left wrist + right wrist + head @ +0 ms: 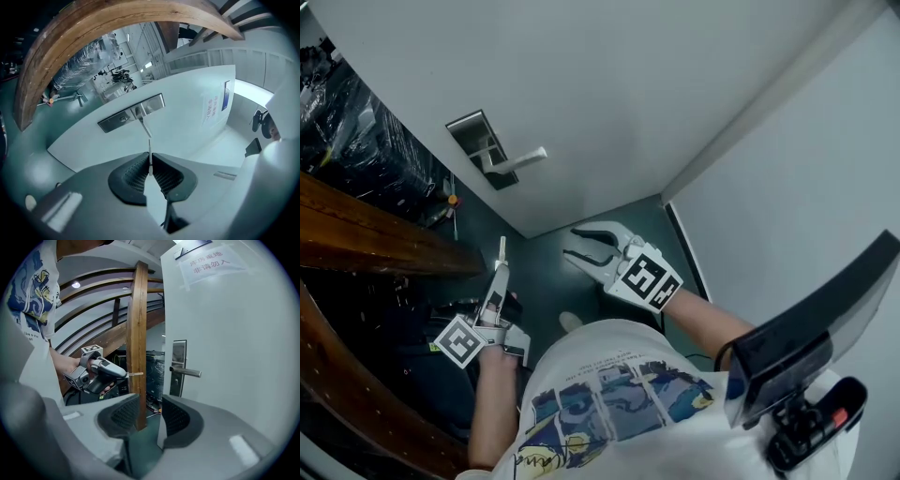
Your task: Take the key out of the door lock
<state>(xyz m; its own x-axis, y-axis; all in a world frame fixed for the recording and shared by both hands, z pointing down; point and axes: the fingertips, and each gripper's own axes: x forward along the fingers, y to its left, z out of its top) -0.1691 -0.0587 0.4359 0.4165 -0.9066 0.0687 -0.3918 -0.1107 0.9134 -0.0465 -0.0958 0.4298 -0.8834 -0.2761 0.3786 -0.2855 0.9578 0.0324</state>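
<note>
My left gripper [500,272] [150,161] is shut on a thin metal key [502,249] [150,157], which sticks out past the fingertips. The key is clear of the door and points toward the lock plate [481,148] [131,112] with its lever handle [522,159] [145,125]. In the right gripper view the left gripper [123,373] shows from the side with the key [136,374] in it, short of the lock plate [178,366]. My right gripper [572,242] [150,411] hangs open and empty beside the door's edge, below the handle.
The white door [609,84] stands ajar and carries a paper notice [208,261]. A curved wooden rail [366,239] and a wooden post [138,333] stand at the left. Plastic-wrapped goods [356,131] lie beyond them. A pale wall [787,178] closes the right side.
</note>
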